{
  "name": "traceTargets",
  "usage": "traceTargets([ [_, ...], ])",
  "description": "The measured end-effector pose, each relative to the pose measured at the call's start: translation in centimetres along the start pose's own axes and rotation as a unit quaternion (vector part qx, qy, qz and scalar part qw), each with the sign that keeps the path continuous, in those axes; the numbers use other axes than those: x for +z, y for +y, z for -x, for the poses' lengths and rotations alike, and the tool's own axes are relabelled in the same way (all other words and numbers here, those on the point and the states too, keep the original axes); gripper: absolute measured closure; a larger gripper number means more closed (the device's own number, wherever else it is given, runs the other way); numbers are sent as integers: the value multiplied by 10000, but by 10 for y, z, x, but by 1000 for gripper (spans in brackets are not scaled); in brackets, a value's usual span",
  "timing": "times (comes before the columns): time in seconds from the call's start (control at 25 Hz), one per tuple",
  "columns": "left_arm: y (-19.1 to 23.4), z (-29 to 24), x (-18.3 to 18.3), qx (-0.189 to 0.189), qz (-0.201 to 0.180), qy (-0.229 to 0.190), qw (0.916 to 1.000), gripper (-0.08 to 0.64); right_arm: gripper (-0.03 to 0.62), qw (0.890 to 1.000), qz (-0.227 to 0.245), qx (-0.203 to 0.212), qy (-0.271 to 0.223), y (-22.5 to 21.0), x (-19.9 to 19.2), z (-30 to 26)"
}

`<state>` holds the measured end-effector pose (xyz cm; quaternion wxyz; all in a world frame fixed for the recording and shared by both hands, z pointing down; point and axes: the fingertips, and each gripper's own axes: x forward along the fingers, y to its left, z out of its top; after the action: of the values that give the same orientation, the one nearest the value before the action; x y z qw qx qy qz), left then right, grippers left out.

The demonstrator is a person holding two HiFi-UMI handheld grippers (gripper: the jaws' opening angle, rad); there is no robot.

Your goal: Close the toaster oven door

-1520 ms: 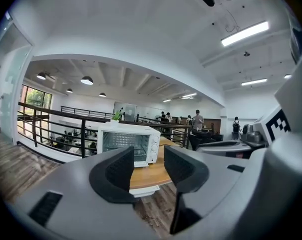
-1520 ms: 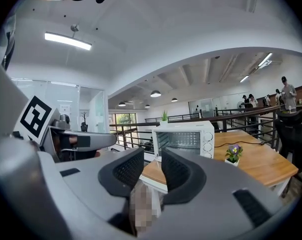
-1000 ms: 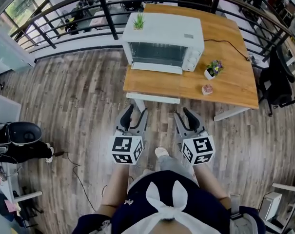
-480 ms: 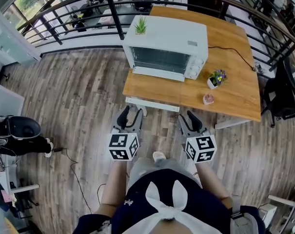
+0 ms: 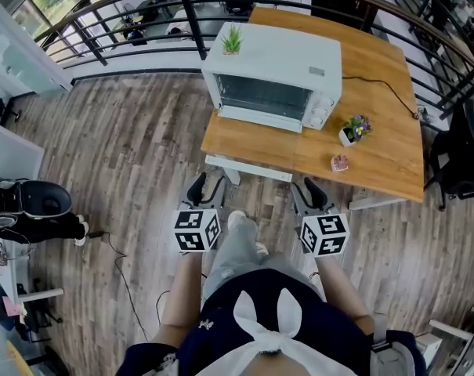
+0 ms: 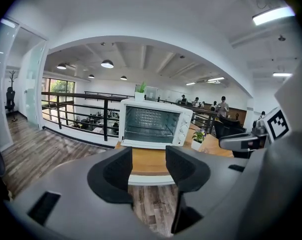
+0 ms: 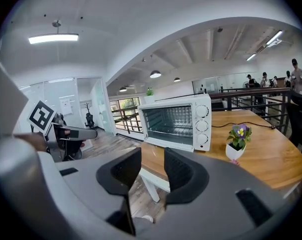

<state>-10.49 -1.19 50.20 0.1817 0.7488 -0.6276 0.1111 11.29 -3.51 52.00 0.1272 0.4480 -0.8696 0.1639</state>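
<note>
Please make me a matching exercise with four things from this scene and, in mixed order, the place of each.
1 green plant
2 flower pot
3 pink object
4 black cable

a nearest the table front edge
b on top of the toaster oven
c standing just right of the oven
d trailing to the table's right edge

Pairs: 1-b, 2-c, 3-a, 4-d

Leg [image 5: 238, 251] now forward between left gripper [image 5: 208, 185] and right gripper [image 5: 303, 191].

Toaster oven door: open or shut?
Open: the door lies folded down in front of the toaster oven, and both gripper views look straight into it.
</note>
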Motion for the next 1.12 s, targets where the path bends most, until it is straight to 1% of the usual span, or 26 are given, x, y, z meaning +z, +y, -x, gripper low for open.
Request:
traceTargets([
  [0.2,15,-17,-14,-5,-78,332,9994,360,446,9996,-197,-81,189,-7,-10,-10],
  [0.32,25,-30,-19,0,-59,481,9988,360,445,9988,-335,-103,336,-12,-18,-21],
  [0.56,38,-55,-31,-84,-63,799,9967,360,440,9966,-441,-253,649,-25,-35,-38],
  [0.72,50,-70,-39,-101,-30,960,9953,360,436,9941,-578,-264,884,-35,-47,-51],
  [0.96,66,-91,-59,-112,59,1379,9904,360,430,9895,-736,-246,1217,-44,-64,-67],
  [1.12,74,-104,-70,-153,93,1612,9868,360,430,9855,-936,-221,1399,-47,-75,-77],
])
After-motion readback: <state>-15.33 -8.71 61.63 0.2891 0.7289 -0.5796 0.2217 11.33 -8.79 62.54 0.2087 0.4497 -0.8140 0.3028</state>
